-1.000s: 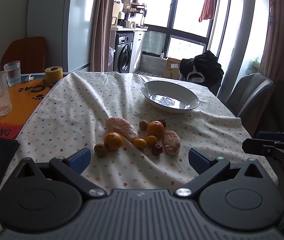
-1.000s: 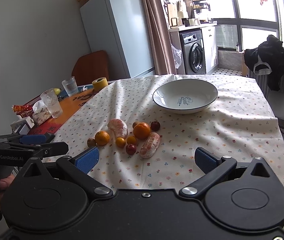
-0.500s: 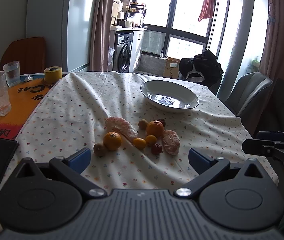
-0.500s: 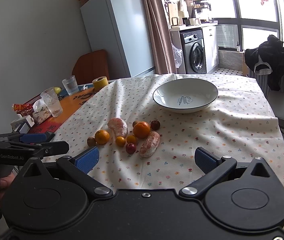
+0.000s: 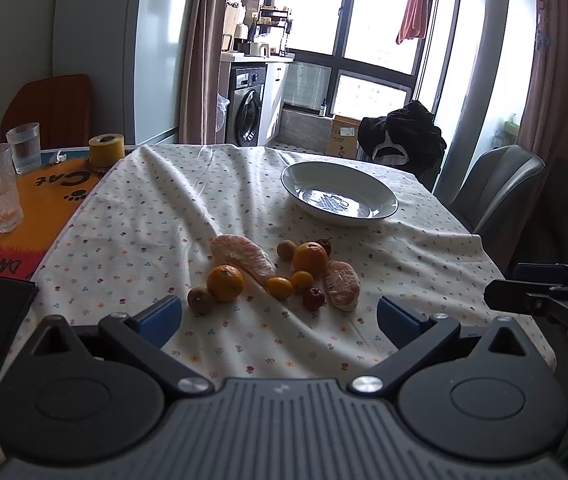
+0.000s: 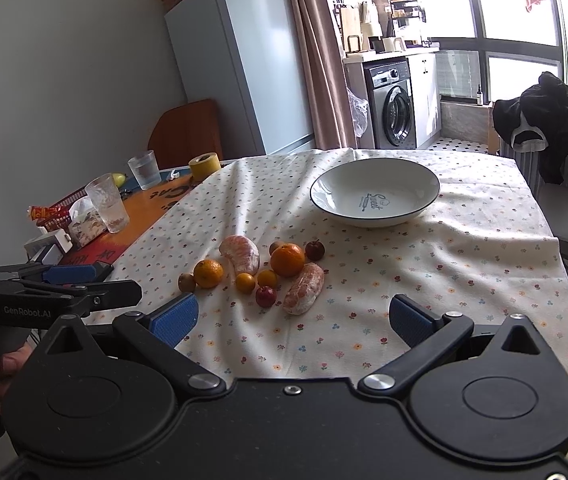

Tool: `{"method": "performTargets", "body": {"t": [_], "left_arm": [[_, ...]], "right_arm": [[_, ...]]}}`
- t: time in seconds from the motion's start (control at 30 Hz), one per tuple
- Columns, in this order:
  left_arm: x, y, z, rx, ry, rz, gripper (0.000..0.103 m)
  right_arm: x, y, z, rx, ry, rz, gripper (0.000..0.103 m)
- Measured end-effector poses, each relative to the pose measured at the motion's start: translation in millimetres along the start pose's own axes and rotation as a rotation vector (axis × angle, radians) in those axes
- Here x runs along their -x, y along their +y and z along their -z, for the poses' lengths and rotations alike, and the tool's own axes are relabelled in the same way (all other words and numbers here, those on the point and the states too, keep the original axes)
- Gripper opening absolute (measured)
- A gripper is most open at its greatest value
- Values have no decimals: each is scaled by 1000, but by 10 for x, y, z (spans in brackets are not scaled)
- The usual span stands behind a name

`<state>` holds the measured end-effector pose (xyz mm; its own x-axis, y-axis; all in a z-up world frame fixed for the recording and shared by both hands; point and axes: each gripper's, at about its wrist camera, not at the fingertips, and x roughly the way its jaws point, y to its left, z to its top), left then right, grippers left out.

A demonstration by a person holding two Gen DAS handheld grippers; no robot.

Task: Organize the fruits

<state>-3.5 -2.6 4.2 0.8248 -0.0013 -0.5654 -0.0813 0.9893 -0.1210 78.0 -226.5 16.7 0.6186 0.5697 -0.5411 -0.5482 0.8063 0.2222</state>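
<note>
Blue-padded left gripper seemingly level, fingers apart.

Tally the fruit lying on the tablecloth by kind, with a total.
Large oranges: 2
Small orange kumquat-like fruits: 2
Peeled citrus pieces: 2
Small brown round fruits: 2
Small dark red fruits: 2
Total: 10

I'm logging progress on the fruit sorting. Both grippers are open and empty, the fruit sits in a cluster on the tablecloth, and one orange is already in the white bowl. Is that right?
Not quite: the white bowl holds no fruit, as the right wrist view shows; only its printed bottom is visible. Both oranges lie with the cluster on the tablecloth. The left gripper and right gripper are open and empty.
</note>
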Motion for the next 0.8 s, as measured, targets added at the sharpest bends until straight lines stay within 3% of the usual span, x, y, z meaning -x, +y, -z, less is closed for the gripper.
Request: {"method": "performTargets", "body": {"t": [0.8], "left_arm": [[-139,113,39,23,-7,-28,103]], "right_arm": [[-177,-85,57,-21,2,-46,103]]}}
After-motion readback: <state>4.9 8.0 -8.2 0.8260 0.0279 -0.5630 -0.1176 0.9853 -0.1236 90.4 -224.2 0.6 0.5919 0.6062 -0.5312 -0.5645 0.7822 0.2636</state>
